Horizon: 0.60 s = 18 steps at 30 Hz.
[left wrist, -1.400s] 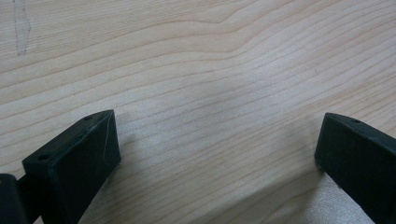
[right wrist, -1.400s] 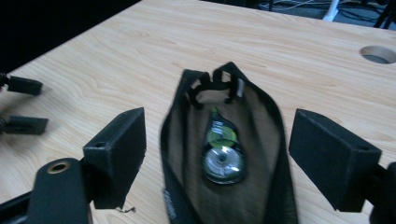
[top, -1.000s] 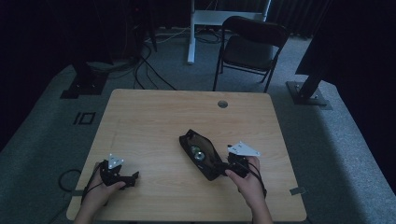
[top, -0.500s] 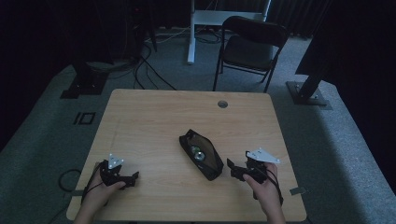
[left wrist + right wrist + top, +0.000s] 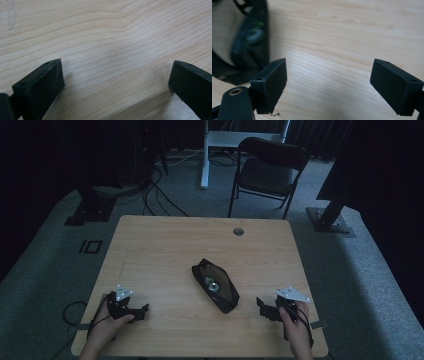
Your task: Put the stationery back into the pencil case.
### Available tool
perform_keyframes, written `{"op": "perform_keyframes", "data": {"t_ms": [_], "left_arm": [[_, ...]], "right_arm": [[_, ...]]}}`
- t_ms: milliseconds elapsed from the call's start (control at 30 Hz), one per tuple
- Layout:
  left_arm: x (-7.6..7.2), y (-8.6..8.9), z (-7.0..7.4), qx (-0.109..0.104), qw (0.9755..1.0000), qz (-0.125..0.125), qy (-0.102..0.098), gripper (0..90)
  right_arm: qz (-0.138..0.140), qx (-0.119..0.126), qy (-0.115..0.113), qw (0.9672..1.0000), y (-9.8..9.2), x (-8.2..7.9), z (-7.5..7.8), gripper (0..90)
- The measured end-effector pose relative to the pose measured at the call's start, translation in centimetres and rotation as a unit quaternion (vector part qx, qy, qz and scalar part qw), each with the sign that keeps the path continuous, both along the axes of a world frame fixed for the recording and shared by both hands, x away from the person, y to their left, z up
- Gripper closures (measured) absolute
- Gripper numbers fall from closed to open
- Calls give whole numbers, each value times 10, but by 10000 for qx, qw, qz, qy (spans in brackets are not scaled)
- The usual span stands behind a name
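Note:
A black zip pouch lies open in the middle of the wooden table, with a small round shiny object inside it. My right gripper rests near the front right edge, open and apart from the pouch; in the right gripper view its jaws stand wide over bare wood, and the pouch lies at the upper left. My left gripper sits at the front left, held by a hand. It is open too, with bare wood between its jaws in the left gripper view.
A round cable hole is near the table's far edge. A folding chair and a white desk frame stand beyond the table. Cables run over the grey carpet at the back left.
My right gripper has drawn back from the pouch's near end, moving right and toward the front edge. The pouch stays in place. The left gripper has not moved.

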<state>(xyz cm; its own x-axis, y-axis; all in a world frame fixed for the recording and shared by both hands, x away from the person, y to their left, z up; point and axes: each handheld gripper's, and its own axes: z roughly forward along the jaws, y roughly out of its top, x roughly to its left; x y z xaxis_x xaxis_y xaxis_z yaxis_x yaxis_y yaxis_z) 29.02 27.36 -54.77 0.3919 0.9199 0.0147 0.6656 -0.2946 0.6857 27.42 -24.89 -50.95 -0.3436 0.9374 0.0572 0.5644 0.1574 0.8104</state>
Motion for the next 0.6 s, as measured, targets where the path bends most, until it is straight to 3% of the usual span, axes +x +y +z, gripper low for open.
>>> {"op": "perform_keyframes", "data": {"t_ms": [333, 600], "left_arm": [[0, 0, 0, 0, 10000, -1, 0, 2], [0, 0, 0, -1, 10000, 0, 0, 2]], "right_arm": [[-207, -240, 319, 9990, -27, -2, -28, 139], [-218, -311, 384, 9985, -34, -3, -35, 139]]}}
